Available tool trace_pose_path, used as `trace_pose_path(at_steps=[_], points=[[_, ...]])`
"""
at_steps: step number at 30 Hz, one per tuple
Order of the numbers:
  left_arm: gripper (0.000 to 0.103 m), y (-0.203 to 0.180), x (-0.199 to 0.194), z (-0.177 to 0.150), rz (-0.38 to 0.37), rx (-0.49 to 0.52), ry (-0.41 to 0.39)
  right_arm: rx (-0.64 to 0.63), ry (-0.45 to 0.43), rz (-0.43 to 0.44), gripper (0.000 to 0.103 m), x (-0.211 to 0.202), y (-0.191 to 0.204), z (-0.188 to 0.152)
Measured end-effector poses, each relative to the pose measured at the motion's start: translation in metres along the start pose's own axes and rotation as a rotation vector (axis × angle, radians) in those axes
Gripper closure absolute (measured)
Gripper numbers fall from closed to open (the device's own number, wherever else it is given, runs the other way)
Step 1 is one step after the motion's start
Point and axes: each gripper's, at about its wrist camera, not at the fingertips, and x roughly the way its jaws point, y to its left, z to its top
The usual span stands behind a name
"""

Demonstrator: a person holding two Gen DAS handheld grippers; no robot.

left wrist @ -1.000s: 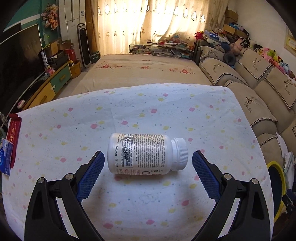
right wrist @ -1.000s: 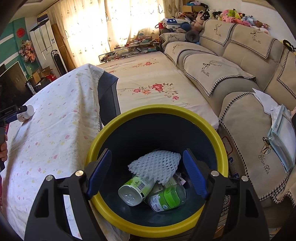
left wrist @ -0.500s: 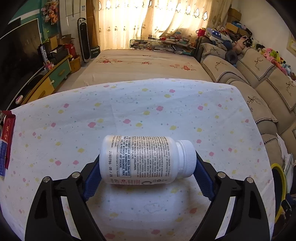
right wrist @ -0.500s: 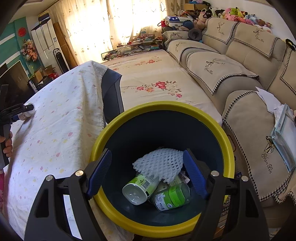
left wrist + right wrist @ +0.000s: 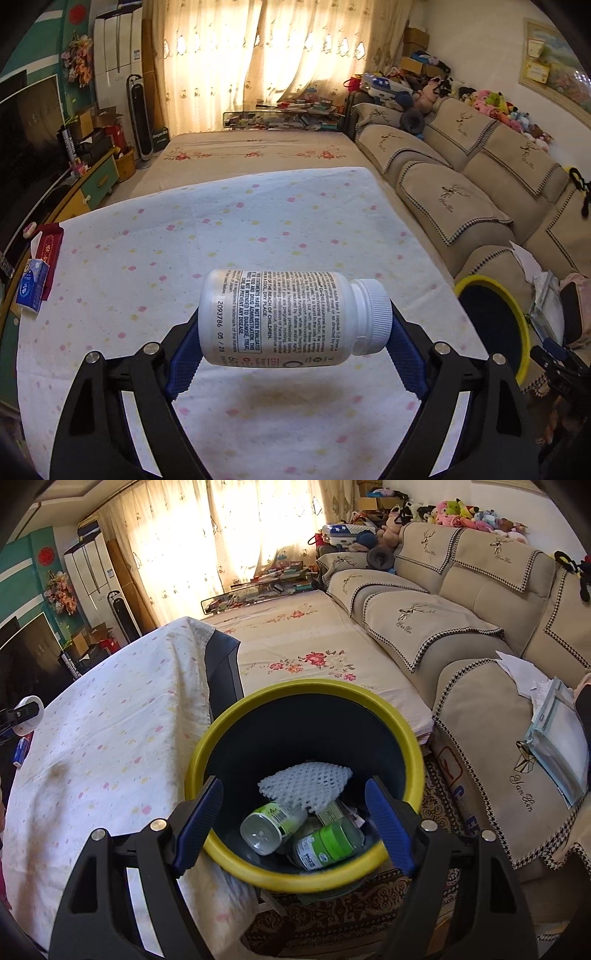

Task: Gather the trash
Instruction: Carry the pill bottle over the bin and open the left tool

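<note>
L fingers (image 5: 181, 354) clamped endwise on white pill bottle (image 5: 280, 317), clear of tablecloth (image 5: 258, 221); R gripper (image 5: 293, 827) spread, empty, over yellow-rimmed bin (image 5: 413, 738). Risk: smooth ends slip, bottle drops short of bin.

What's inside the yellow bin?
In the bin: a white foam net, a green-label can and a green-capped bottle. Whatever lies beneath them is hidden.
</note>
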Motion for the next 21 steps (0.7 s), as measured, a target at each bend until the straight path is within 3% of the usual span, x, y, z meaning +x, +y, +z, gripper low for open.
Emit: trace_pose_path(at_steps=[5,10,14,21], points=[[0.017,-0.07,-0.033,-0.018,-0.141,0.095,0.008,-0.014,-0.056,-0.007,0.028,-0.037,-0.01,-0.008],[0.017,-0.146,-0.036,-0.026,-0.251,0.185,0.037,0.005,-0.119,-0.038,0.027,-0.071,-0.033,-0.015],[0.017,-0.211,-0.02,-0.031,-0.32,0.244,0.083,0.047,-0.154,-0.041,0.026,-0.092,-0.057,-0.021],[0.017,-0.287,0.041,-0.03,-0.378,0.305,0.196,0.11,-0.198,-0.056,0.025,-0.115,-0.091,-0.026]])
